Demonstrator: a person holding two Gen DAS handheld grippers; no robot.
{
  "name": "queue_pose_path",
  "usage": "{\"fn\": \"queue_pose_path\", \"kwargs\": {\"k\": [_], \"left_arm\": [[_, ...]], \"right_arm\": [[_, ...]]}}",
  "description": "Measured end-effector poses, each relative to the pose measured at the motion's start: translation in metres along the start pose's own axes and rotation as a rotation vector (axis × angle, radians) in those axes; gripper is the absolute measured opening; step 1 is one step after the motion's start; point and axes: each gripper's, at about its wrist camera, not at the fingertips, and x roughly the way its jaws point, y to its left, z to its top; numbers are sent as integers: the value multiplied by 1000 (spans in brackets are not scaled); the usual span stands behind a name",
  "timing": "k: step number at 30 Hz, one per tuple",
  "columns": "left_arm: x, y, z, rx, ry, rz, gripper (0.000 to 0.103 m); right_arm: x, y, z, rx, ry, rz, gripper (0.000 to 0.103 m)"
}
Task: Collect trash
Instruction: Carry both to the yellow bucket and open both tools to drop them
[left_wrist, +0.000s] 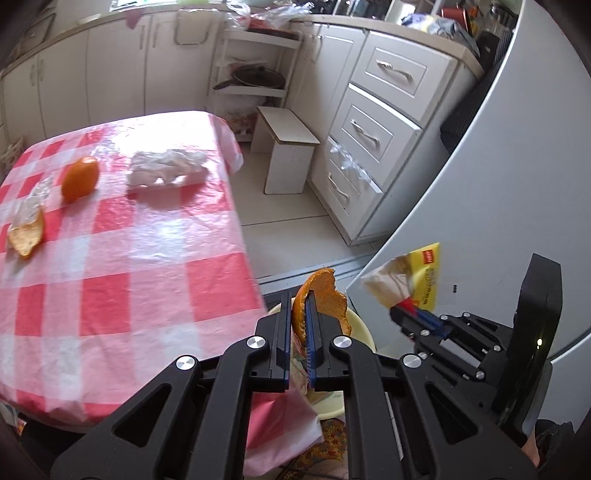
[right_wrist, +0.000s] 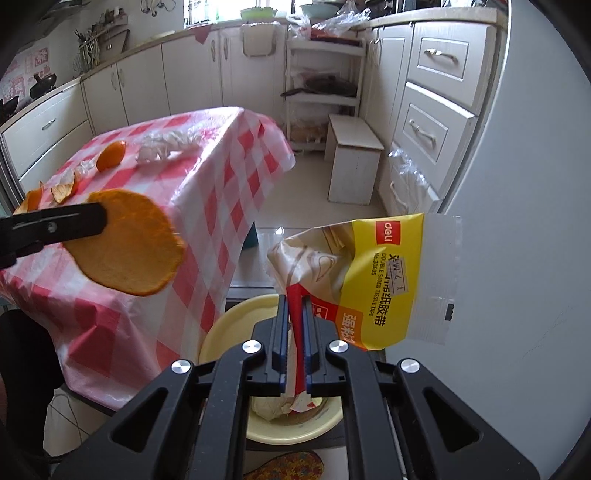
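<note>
Between the black fingers of the left tongs (left_wrist: 301, 321) sat a broad, curved piece of orange peel (left_wrist: 321, 295), clamped tight and held out past the edge of the worktop. Beside it, the right tongs (right_wrist: 295, 332) were closed on a crumpled yellow-and-white plastic tape wrapper (right_wrist: 373, 273) printed with red and black lettering, its clear flap hanging free to the right.

Directly beneath both loads stood a pale yellow plastic basin (right_wrist: 225, 325) on the floor, which I judge to be the trash receptacle; some crumpled pale paper (right_wrist: 271, 408) already lay in its bottom (what else it held was hidden by the tongs). Neither piece had been dropped yet, so these two items counted as fetched but not delivered.

Further out, the worktop under its red-and-white checked plastic cloth (left_wrist: 147, 277) still carried a share of the job. A smaller scrap of orange peel (left_wrist: 27, 236) lay near its left edge with a bit of clear crinkled film (left_wrist: 31, 203) just behind it, and a bunched white plastic bag (left_wrist: 166, 168) rested toward the far side. A whole orange mandarin (left_wrist: 79, 177) stood between them; it looked like fruit rather than rubbish, and probably stays.

My reading: the task was roughly midway, with two releases pending and at least three scraps left to gather.
</note>
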Motion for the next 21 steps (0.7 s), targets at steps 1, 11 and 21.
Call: {"fn": "queue_pose_path", "kwargs": {"k": [1,11,21], "left_arm": [[4,-3,1,9,5,0,6],[41,-14,3,11,86,-6,10],[26,-5,3,-19,71,-6,32]], "right_arm": [[2,0,-1,1,4,2,10],[7,-1,-2,1,47,7,38],[-13,-1,13,31,-13,-9,49]]}}
